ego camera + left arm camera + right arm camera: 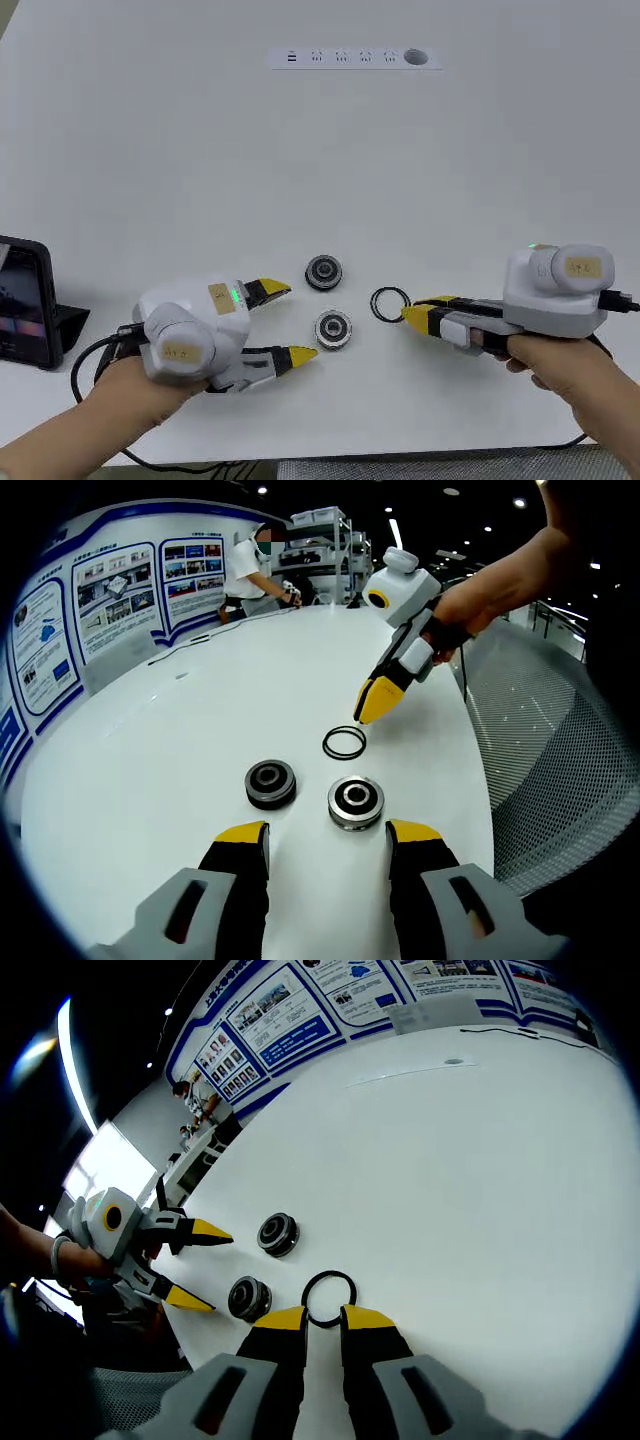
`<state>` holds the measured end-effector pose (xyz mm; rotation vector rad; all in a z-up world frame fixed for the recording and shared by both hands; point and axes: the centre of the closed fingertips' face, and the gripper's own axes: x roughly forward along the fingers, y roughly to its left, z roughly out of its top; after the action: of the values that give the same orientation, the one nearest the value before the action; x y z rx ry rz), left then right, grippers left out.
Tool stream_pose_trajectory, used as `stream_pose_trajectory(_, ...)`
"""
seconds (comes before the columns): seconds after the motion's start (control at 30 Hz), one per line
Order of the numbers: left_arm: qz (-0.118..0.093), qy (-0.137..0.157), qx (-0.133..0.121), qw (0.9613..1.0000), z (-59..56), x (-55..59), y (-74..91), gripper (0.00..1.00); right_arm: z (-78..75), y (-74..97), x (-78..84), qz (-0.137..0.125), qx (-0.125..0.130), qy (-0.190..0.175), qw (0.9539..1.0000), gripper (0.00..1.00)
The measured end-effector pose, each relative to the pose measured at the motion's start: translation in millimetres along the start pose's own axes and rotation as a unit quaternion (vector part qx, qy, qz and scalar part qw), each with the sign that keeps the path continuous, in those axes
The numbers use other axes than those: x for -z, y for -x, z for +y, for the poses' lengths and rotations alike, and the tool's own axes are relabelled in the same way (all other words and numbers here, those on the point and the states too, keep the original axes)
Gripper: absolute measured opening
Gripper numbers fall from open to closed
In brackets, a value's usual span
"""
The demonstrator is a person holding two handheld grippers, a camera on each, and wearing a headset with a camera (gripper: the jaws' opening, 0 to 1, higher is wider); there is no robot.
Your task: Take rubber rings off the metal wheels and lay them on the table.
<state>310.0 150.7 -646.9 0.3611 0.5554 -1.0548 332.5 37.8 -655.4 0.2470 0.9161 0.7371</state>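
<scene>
- In the head view, the left gripper (290, 321) is held with its jaws wide apart, its tips just short of the silver-rimmed wheel (333, 329). The dark-rimmed wheel (323, 272) sits just behind that one on the white table (200, 150). A loose rubber ring (373, 303) lies flat to the right of both wheels, with the right gripper (418, 312) at its right edge. A power strip (355, 58) is seen at the far side and a dark-screened device on a stand (25, 315) at the left.
- In the left gripper view, the silver-rimmed wheel (355, 802) is seen just beyond the gap between the spread jaws and is not touched by them. The dark-rimmed wheel (271, 783) is beside it, and the rubber ring (324, 744) lies beyond.
- In the right gripper view, the jaws are narrowly apart. The near edge of the rubber ring (329, 1273) lies at the gap, unclamped.
</scene>
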Motion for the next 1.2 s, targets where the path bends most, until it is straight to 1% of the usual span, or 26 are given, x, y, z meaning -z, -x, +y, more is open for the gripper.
stream_pose_trajectory(0.1,-0.003,0.002,-0.004,1.0,4.6,-2.4,-0.8,0.47,3.5,-3.2,-4.0,-0.005,-0.007,-0.006,0.9999,0.14)
stream_pose_trajectory(0.37,-0.012,0.006,-0.017,0.9998,18.9,-14.5,-5.7,0.43,18.2,-14.7,-15.1,-0.016,-0.029,-0.017,0.9993,0.13)
stream_pose_trajectory(0.63,-0.015,0.006,-0.021,0.9996,29.8,-22.2,-14.7,0.39,30.5,-26.9,-23.0,-0.017,-0.045,-0.013,0.9988,0.13)
stream_pose_trajectory(0.87,-0.011,-0.001,-0.021,0.9997,36.7,-25.6,-23.0,0.34,35.2,-33.4,-26.7,-0.015,-0.052,-0.01,0.9985,0.13)
stream_pose_trajectory(1.0,-0.011,0.004,-0.021,0.9997,40.7,-28.6,-26.5,0.33,35.3,-35.7,-27.8,-0.015,-0.054,-0.012,0.9984,0.13)
stream_pose_trajectory(1.2,-0.008,0.008,-0.02,0.9997,43.4,-32.3,-33.0,0.25,36.1,-38.7,-31.2,-0.017,-0.056,-0.016,0.9981,0.13)
